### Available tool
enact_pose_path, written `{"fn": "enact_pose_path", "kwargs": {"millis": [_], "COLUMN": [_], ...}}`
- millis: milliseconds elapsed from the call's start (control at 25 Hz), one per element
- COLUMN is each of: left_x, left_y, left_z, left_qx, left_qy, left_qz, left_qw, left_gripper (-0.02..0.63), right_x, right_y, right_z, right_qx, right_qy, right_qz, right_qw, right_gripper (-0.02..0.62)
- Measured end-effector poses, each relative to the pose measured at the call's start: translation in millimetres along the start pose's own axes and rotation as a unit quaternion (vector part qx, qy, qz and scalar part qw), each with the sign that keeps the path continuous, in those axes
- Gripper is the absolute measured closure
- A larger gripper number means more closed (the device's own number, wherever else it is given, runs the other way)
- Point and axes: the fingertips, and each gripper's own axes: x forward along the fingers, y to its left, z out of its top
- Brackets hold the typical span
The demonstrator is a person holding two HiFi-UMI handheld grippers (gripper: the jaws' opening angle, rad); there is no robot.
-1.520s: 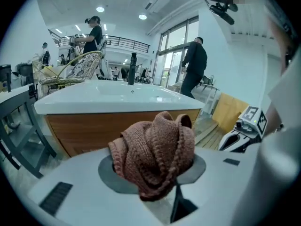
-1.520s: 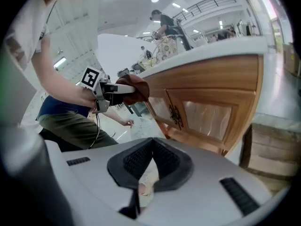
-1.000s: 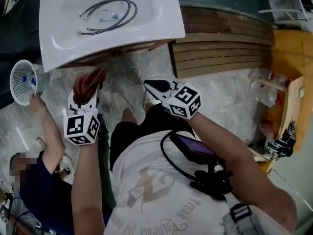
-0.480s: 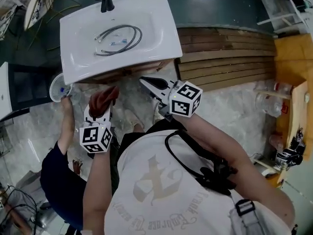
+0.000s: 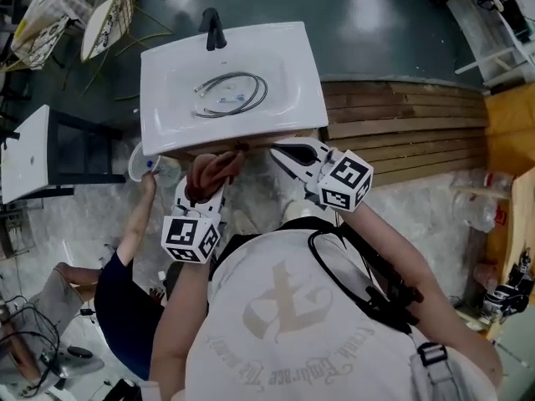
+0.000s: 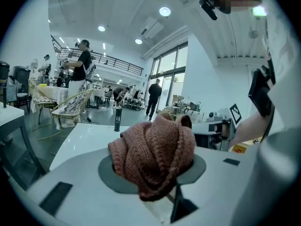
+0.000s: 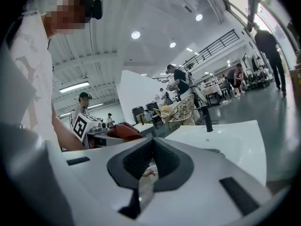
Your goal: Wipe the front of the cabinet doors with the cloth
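— So what has the left gripper (image 6: 153, 171) got?
— Its own view settles that: the jaws are clamped on the cloth (image 6: 153, 152), a reddish-brown knit bunched in folds between the 2 pads and bulging above them.
— And the head view?
— That one gives the place instead. The cloth is held just at the near edge of the white basin (image 5: 284, 98), about its middle, by a brown strip of cabinet (image 5: 261, 144) under that edge. From above, the door fronts can't be seen, nor whether cloth and cabinet touch.
— The right gripper (image 7: 150, 149)?
— In its own view the 2 jaws are drawn close, only a thin slit between them, nothing held. The head view puts it just right of the cloth, toward the basin's near right corner.
— Anything only the head view has?
— Coiled hoses (image 5: 230, 90) in the basin's middle, a black tap (image 5: 213, 30) at its far edge, and a second person (image 5: 125, 291) crouched at the left, 1 hand at a white basket (image 5: 139, 162) by the near left corner.
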Motion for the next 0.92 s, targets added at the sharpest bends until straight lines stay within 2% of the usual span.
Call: {"fn": "enact_pose_path", "kwargs": {"millis": [440, 920], "left_x": [-16.3, -11.2], "left_y": [0.4, -2.1], "left_z": [-8.1, -20.5], "left_qx": [0.0, 0.002], "left_qy": [0.003, 0.008], "left_qz": [0.006, -0.007], "left_qw": [1.0, 0.9999], "left_gripper": [0.44, 0.44], "right_x": [4.6, 2.1], "right_y": [3.2, 4.8], "right_z": [-6.0, -16.5], "right_qx": [-0.004, -0.008], "right_qy": [-0.003, 0.009], "right_qz": [-0.001, -0.007], "right_qw": [1.0, 1.0], "right_gripper": [0.581, 0.581]}}
